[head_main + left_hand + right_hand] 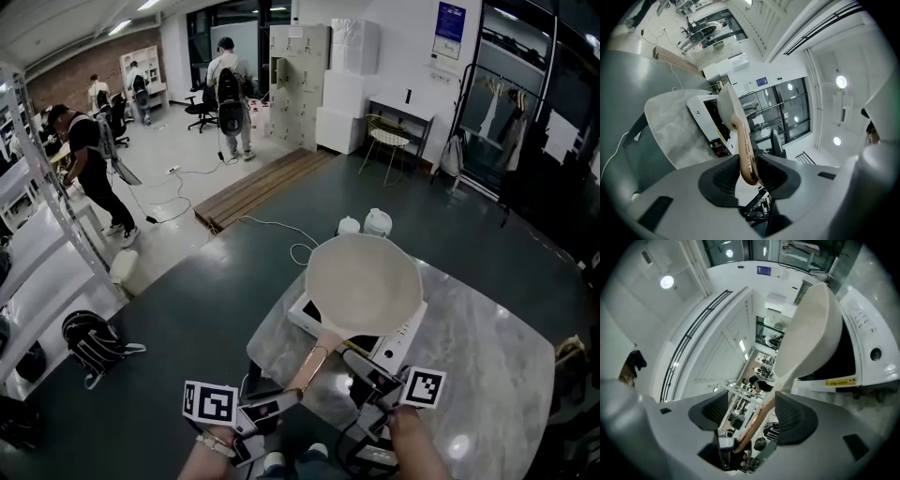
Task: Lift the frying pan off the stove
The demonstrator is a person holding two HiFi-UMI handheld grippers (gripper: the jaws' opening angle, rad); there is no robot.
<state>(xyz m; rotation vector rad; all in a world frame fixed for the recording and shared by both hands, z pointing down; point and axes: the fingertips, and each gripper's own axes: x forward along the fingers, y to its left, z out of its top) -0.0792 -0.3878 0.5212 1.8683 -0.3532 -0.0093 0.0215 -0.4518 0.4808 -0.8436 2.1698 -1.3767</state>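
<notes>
- The frying pan [364, 281], white with a wooden handle [314, 361], sits over the white stove [401, 339] on the marble counter [487, 366]. Its bowl overhangs the stove's edges at 9 and 12 o'clock. Whether its base touches the black glass I cannot tell.
- The handle runs out at 7 o'clock from the bowl, past the stove's near edge and toward the counter's near rim.
- The left tool [286, 398] is clenched on the outer end of the handle. In the left gripper view the wood [745, 150] stands upright in the left tool [751, 165], with a pad tight against each side.
- The right tool [364, 367] is released, its jaws wide apart, just at 3 o'clock of the handle near where it meets the bowl. In the right gripper view the handle [757, 420] crosses the gap of the right tool [750, 409] at a slant, close to one pad and squeezed by neither.
- The stove lies close to the counter's rim at 9 o'clock. Bare marble spreads from 2 to 5 o'clock of it, out to the rounded edge.
- Two white containers [364, 223] stand just beyond the pan's rim at 12 o'clock.
- Past the counter from 8 to 11 o'clock lies dark floor [206, 291].
- A white cable [292, 246] loops on that floor at 11 o'clock, near the counter's edge.
- A backpack [94, 342] lies well apart at 8 o'clock.
- A wooden platform [262, 183] sits farther out at 11 o'clock.
- People [230, 94] stand far off at 10 and 11 o'clock.
</notes>
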